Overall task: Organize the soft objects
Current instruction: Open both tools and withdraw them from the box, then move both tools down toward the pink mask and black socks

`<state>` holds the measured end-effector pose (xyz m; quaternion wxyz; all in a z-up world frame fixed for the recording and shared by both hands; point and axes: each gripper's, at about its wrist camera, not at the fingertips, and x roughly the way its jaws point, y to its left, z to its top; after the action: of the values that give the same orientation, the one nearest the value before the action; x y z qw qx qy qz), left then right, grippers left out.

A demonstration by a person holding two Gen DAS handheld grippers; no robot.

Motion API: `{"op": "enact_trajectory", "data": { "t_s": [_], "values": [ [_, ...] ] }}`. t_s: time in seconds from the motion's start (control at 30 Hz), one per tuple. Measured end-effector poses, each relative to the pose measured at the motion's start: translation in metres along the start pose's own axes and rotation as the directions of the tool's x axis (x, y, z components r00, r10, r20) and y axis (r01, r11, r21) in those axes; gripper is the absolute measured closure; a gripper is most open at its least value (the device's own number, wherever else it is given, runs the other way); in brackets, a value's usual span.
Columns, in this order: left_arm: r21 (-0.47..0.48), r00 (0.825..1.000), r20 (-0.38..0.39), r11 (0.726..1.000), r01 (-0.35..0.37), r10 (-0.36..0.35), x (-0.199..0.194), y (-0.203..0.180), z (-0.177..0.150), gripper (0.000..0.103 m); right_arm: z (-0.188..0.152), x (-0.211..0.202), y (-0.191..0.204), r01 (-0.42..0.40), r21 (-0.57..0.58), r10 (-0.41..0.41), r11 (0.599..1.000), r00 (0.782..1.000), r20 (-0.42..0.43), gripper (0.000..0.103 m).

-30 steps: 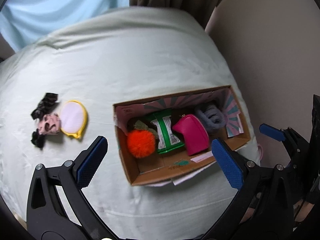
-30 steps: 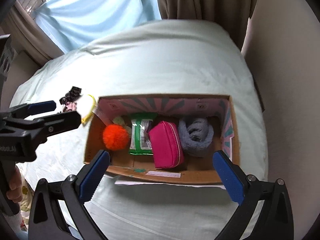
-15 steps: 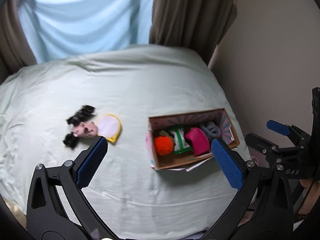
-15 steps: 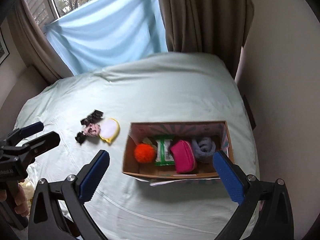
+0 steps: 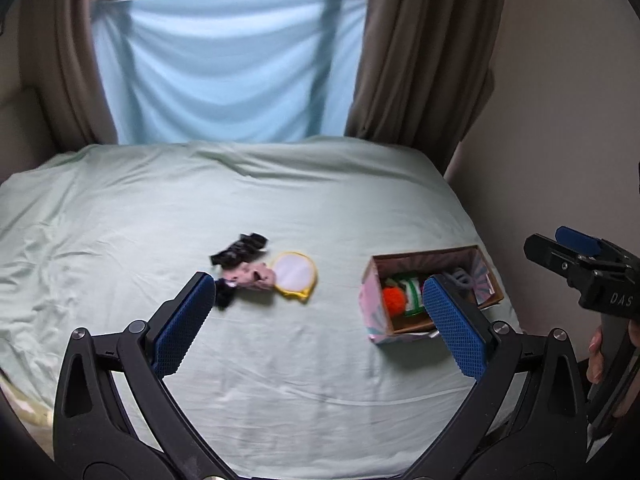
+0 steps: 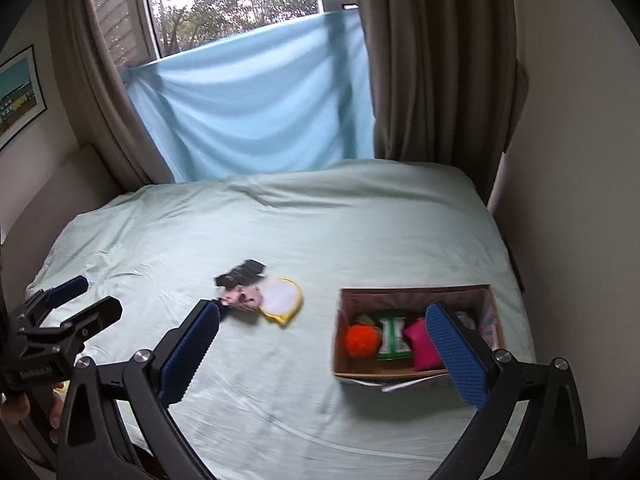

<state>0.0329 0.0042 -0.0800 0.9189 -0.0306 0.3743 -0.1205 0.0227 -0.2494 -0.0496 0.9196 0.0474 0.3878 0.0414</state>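
Scrunchies lie on the bed, well beyond both wide-spread, empty grippers.

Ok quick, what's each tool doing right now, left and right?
Left tool: open, holding nothing, above the bed.
Right tool: open, holding nothing.
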Motion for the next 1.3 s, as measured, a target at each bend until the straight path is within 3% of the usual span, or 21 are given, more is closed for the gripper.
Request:
{"op": "enact_trajectory", "data": {
  "t_s": [0.33,0.67,1.07,1.3],
  "values": [
    [-0.024,1.0,0.003,1.0,0.008,-0.008,-0.021,0.087,-0.008,0.0,-0.006,0.008,0.071,0.007,0.026,-0.008,1.0,1.0,0.017,0.0],
    [0.006,0.998,-0.034,0.999,0.048,-0.048,0.008,0.15,-0.01,0.0,-0.007,0.048,0.131,0.007,0.024,-0.008,1.0,1.0,0.014,0.0],
    [0.021,0.991,-0.109,0.997,0.08,-0.078,0.093,0.202,-0.014,0.0,-0.012,0.145,0.165,-0.035,0.073,0.04,0.997,0.997,-0.064,0.0],
    [0.03,0.982,-0.166,0.995,0.095,-0.089,0.167,0.211,-0.025,0.0,-0.017,0.224,0.17,-0.102,-0.027,0.098,0.994,0.988,-0.122,0.0]
  ]
}}
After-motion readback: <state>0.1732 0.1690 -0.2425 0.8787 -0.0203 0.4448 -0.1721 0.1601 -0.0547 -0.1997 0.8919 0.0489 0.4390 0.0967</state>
